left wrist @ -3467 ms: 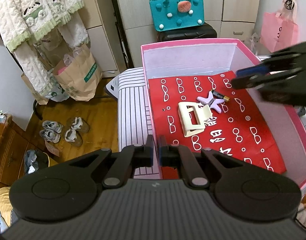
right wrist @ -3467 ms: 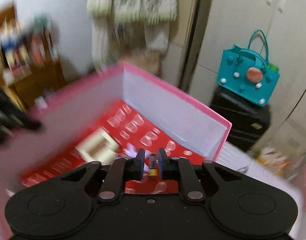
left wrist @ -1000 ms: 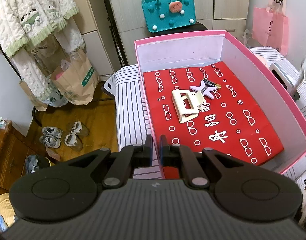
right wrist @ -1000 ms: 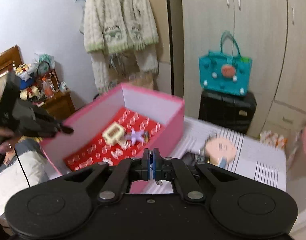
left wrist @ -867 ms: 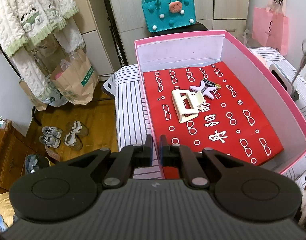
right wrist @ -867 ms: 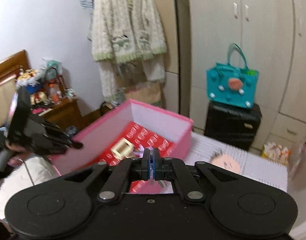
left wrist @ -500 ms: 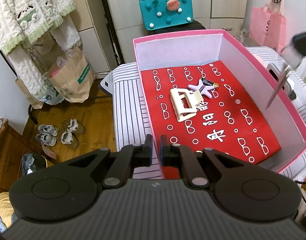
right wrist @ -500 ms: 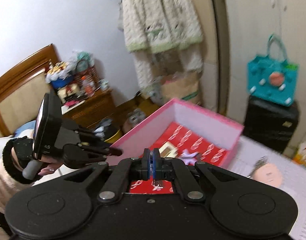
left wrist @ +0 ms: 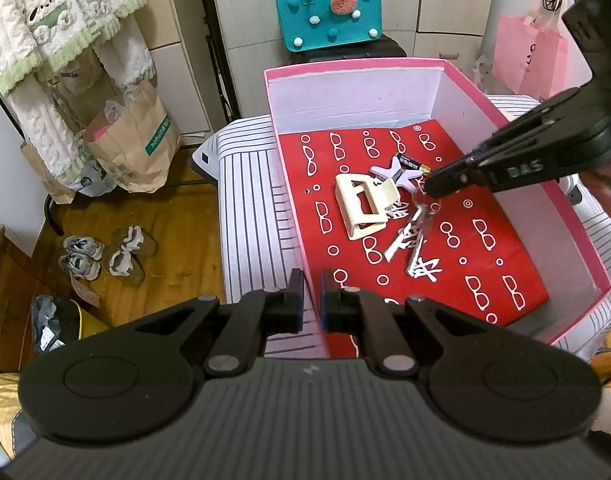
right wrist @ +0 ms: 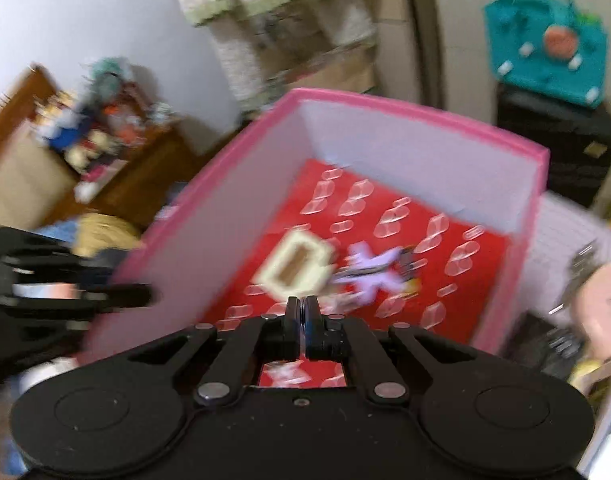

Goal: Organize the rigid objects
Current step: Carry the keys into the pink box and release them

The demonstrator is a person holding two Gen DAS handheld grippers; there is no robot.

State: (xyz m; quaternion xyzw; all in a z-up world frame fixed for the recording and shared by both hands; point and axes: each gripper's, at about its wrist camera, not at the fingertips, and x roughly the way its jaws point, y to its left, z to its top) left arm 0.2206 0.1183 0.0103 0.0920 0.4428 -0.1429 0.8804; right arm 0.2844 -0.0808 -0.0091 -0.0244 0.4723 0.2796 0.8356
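A pink box (left wrist: 461, 66) with a red patterned floor holds a cream hair claw (left wrist: 361, 206), a lilac star clip (left wrist: 397, 172) and a small battery (left wrist: 411, 167). My right gripper (left wrist: 427, 186) is shut on a bunch of keys (left wrist: 411, 240) that hangs over the box floor, right of the claw. In the blurred right wrist view its fingers (right wrist: 304, 320) pinch the key ring above the box (right wrist: 405, 108). My left gripper (left wrist: 312, 308) is shut on the box's near left wall.
The box rests on a striped surface (left wrist: 249, 184). A teal bag (left wrist: 329, 12) sits on a black case behind, a pink bag (left wrist: 529, 56) at the right. Paper bags (left wrist: 133, 144) and shoes (left wrist: 105, 256) lie on the wooden floor. A round beige object (right wrist: 601, 300) lies right of the box.
My right gripper came back from the right with keys pinched and now hangs them over the box floor. The left gripper kept its hold on the box wall.
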